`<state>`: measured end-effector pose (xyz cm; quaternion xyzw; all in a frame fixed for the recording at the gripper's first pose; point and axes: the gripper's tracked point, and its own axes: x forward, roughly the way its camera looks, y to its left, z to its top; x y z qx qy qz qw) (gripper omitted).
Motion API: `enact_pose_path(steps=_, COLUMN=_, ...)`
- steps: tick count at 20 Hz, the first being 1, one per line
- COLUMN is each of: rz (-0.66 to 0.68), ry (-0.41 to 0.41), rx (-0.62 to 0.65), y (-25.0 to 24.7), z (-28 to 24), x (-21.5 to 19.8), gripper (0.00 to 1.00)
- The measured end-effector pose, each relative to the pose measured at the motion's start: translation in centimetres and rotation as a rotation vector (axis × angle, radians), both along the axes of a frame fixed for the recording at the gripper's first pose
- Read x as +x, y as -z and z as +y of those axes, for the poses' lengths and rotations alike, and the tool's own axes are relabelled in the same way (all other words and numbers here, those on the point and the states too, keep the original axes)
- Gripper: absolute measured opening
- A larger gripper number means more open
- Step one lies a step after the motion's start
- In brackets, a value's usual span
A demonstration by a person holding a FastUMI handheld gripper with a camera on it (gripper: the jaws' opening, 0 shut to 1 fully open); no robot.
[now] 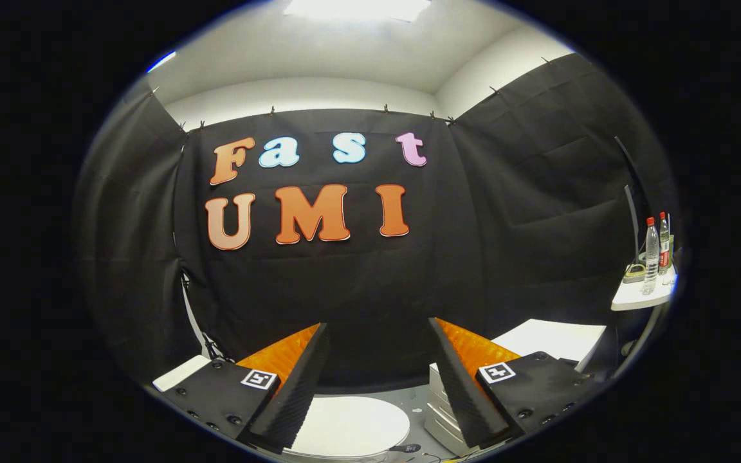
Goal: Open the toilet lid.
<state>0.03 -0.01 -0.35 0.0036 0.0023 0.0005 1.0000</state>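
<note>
Okay, my hand-held gripper [377, 360] hangs spread and empty above the closed toilet lid [351, 426], so I'd drop low and hook its near rim squarely.

Toilet lid [351, 427] down low between spread gripper [378, 334] fingers; stacked boxes [441, 411] just right of it; two bottles [657, 254] on side table [640, 297] far right

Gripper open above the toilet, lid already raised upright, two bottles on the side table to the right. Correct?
Not quite: the toilet lid lies flat and closed, as the gripper view shows. The gripper is open above it, and two bottles stand on the side table.
</note>
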Motion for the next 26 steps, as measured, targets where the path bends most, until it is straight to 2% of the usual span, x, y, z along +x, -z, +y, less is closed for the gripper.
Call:
enact_pose_path(steps=13, rz=0.032, ry=0.000, rx=0.022, y=2.8, z=-0.2, x=0.5, gripper=0.98)
enact_pose_path(steps=26, rz=0.113, ry=0.017, rx=0.176, y=13.6, z=-2.0, x=1.3, gripper=0.98)
